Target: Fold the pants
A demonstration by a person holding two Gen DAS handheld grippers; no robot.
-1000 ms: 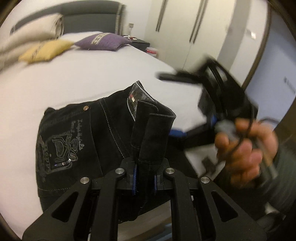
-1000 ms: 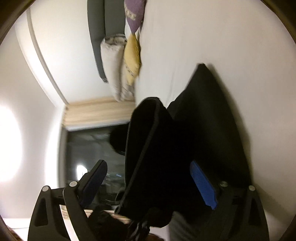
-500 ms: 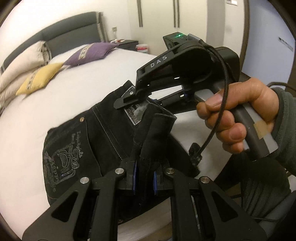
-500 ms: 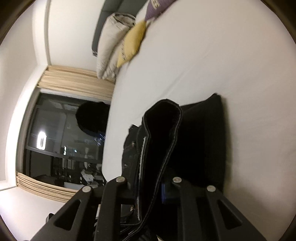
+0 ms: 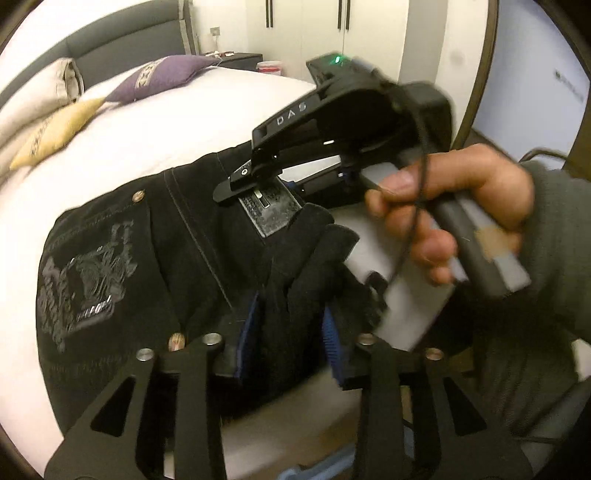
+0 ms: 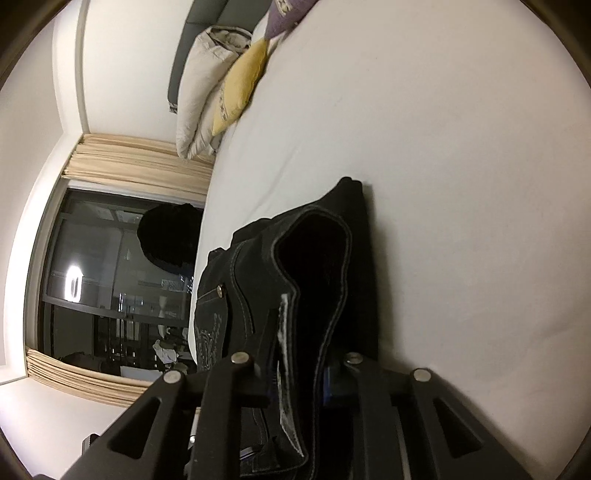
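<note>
**Both tools at the waistband of the dark jeans on the bed**

Nearest to us in the left wrist view, the left tool (image 5: 291,332) has just been opening: its blue-padded fingers (image 5: 246,334) now stand apart, with a bunched fold of the black denim pants (image 5: 155,254) lying loosely between them and no longer pinched. The pants lie folded on the white-sheeted bed (image 5: 122,147) close to its near edge, the embroidered back pocket and a copper rivet facing up and the leather waistband patch just beyond the fold.

In the right wrist view, the right tool (image 6: 295,373) is clamped on the waistband edge of the pants (image 6: 314,280); the thick doubled denim stands up between its narrow jaws, and the white inner label shows beside the seam. Seen from the left view, this same right tool (image 5: 236,182) reaches in from the bed's near edge and meets the waistband by the patch, gripped by the person's right hand (image 5: 454,214) in a grey-green sleeve.

Farther up the bed, near the grey upholstered headboard (image 5: 122,40), we see a yellow cushion (image 5: 55,131), a purple cushion (image 5: 162,75) and cream pillows (image 5: 33,99). Beyond them stand white wardrobe doors (image 5: 306,33). The right view shows a dark window with beige curtains (image 6: 140,162) past the bed's far side.
</note>
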